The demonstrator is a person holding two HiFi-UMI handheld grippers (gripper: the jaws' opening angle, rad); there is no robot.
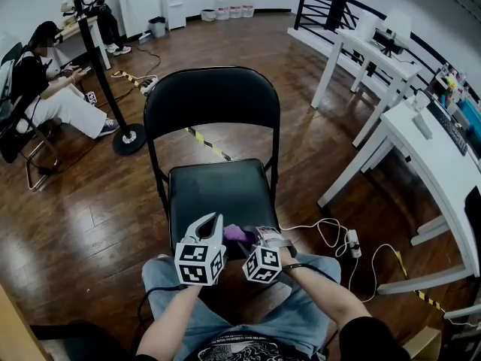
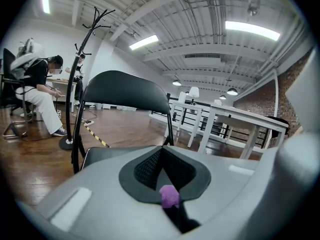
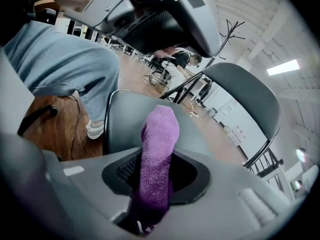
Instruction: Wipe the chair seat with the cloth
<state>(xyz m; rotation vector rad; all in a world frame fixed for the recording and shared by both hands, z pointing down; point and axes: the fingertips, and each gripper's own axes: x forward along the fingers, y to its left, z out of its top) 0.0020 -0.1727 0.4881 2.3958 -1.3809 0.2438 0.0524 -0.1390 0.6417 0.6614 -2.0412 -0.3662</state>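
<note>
Cloth (image 1: 237, 235): purple, bunched, at the front edge of the chair seat (image 1: 216, 192), roughly 6 o'clock on the seat, sitting between my two claws.

Right claw (image 1: 255, 236): jaws almost fully closed, clamped on the cloth. In the right gripper view a thick fold runs up between the jaws and sticks out past the tips toward 12 o'clock, with the black seat behind it. In the head view this claw sits at about 5 o'clock of the seat, tips aimed toward 10 o'clock.

Left claw (image 1: 213, 218): jaws closed tip to tip. Its own view shows only a small purple tuft of the cloth caught low between them, at 6 o'clock of the jaw opening. The claw sits just at 9 o'clock of the cloth, with its tips aimed at 12 o'clock, toward the chair back (image 1: 213, 96).

Can't tell if either claw touches the seat itself.

Surroundings: white tables (image 1: 421, 138) at 2–3 o'clock, coat stand (image 1: 101, 59) at 11, seated person (image 1: 45, 89) at 10, white cable (image 1: 323, 232) on the wood floor (image 1: 90, 216) at 4 o'clock.
</note>
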